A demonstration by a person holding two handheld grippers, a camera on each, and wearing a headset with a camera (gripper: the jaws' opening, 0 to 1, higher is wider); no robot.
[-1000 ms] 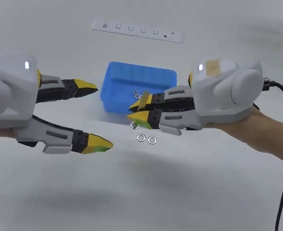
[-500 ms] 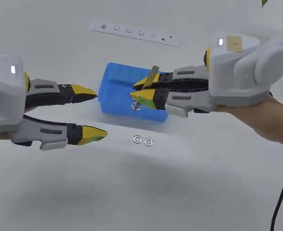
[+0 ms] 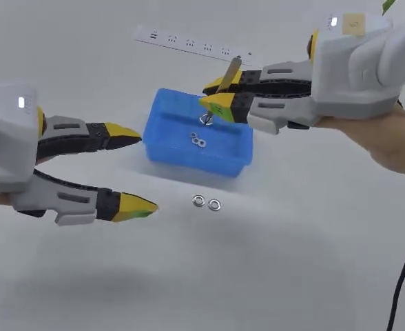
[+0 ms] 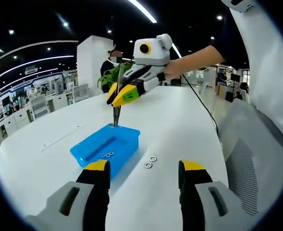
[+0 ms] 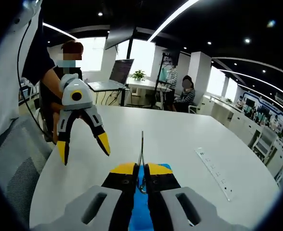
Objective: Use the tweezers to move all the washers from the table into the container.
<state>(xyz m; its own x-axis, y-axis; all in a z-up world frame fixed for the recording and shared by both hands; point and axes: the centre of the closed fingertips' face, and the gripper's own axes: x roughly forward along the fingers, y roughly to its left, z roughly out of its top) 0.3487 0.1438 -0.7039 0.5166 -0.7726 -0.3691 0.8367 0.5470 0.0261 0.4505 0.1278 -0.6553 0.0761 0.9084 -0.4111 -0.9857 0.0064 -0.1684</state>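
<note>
- Our right gripper (image 3: 216, 103), in the upper right of the head view, keeps its jaws pressed together on the slim metal tweezers (image 3: 229, 74). A small silver washer (image 3: 206, 120) seems to hang at their tip.
- We judge this is the drop step. The washer is over the far side of the blue plastic container (image 3: 168, 127), where two other washers (image 3: 198, 141) lie.
- Our left gripper (image 3: 135, 167), at the left, is spread and empty.
- Next we must ease the squeeze gently, then fetch the last two washers (image 3: 206, 203) from the white table (image 3: 292, 262), low centre.

Right tool (image 5: 140, 168) hides most of the container (image 5: 139, 207) (a blue sliver shows).
</note>
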